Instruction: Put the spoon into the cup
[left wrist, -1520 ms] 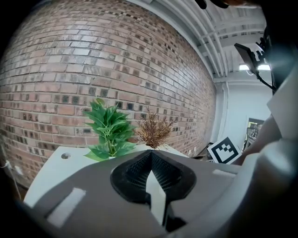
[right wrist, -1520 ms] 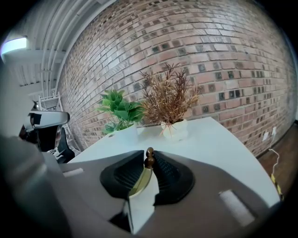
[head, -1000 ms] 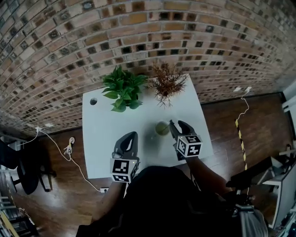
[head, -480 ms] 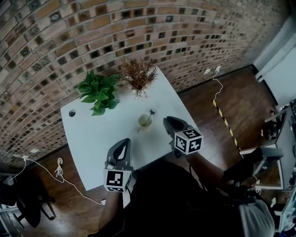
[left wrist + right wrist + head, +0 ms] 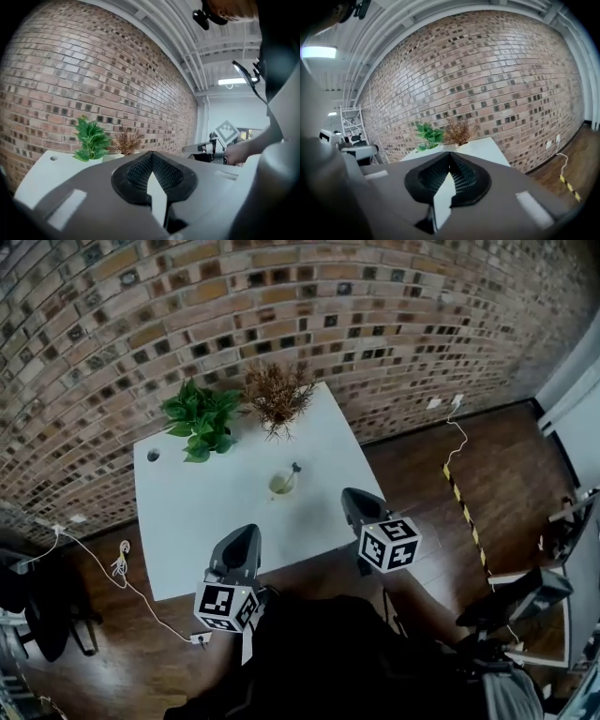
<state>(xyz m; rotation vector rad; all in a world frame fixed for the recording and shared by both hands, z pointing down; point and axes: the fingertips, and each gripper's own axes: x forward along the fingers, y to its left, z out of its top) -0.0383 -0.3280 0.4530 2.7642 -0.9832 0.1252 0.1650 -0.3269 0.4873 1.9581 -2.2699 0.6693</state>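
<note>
A pale green cup (image 5: 280, 485) stands near the middle of the white table (image 5: 206, 512). The spoon (image 5: 292, 471) rests in it, handle sticking up to the right. My right gripper (image 5: 352, 495) hovers over the table's near right edge, apart from the cup. Its jaws have just been closing with nothing between them and now stand shut (image 5: 450, 157). My left gripper (image 5: 246, 532) is shut and empty at the near edge, left of the cup (image 5: 151, 157). Neither gripper view shows the cup.
A green potted plant (image 5: 199, 415) and a dried brown plant (image 5: 277, 395) stand at the table's far edge against the brick wall. A cable hole (image 5: 152, 455) marks the far left corner. Cables (image 5: 122, 554) lie on the wooden floor at left.
The right gripper has drawn back from the cup toward the person and its jaws have closed. The left gripper has also pulled back. The spoon stays in the cup.
</note>
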